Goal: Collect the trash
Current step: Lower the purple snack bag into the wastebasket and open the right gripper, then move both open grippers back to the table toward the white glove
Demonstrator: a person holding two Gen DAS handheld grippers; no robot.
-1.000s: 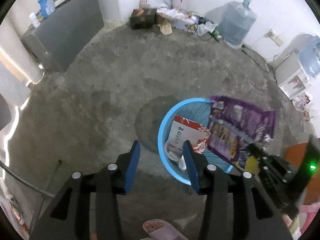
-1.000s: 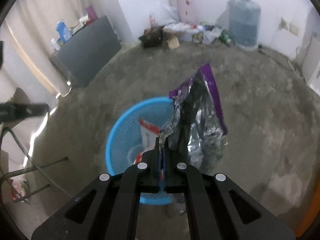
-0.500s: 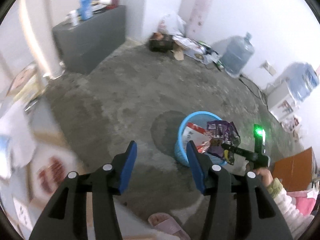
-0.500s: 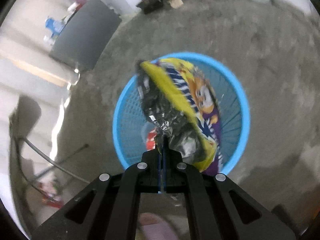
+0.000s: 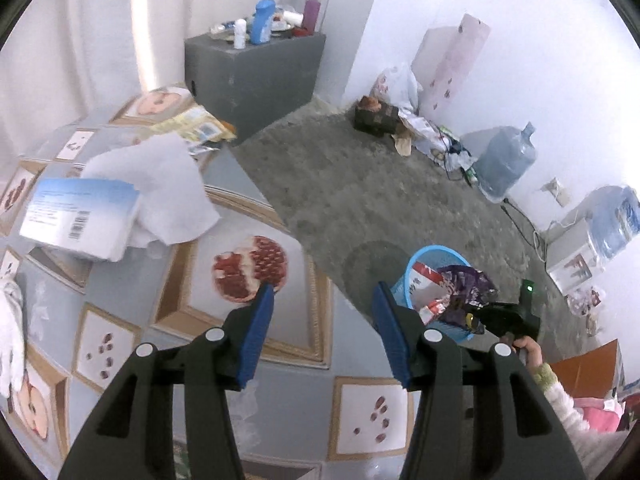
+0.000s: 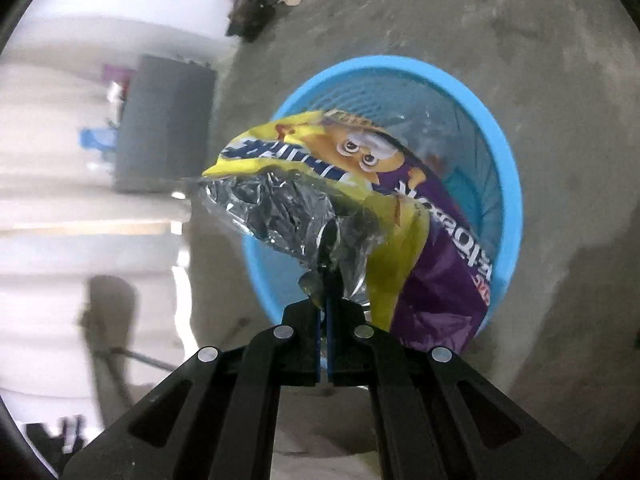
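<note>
My right gripper [image 6: 324,280] is shut on a purple and yellow snack bag [image 6: 384,200] with a silver inside, holding it right over the blue basket [image 6: 508,168] on the floor. In the left wrist view the same bag [image 5: 466,280] hangs over the basket [image 5: 412,276], which holds a red and white packet [image 5: 422,280]. My left gripper [image 5: 320,320] is open and empty above a table with a fruit-pattern cloth [image 5: 180,312]. On that table lie a white tissue [image 5: 160,196], a blue and white packet [image 5: 80,216] and a yellow wrapper [image 5: 196,128].
A grey cabinet [image 5: 256,68] with bottles stands by the wall. Rubbish and a dark box [image 5: 376,118] lie along the far wall beside water jugs [image 5: 506,160]. A white glove [image 5: 12,332] lies at the table's left edge. Bare concrete floor [image 5: 340,200] surrounds the basket.
My left gripper has swung up and left from the basket to over the table. My right gripper has tipped down, bringing the snack bag low over the basket.
</note>
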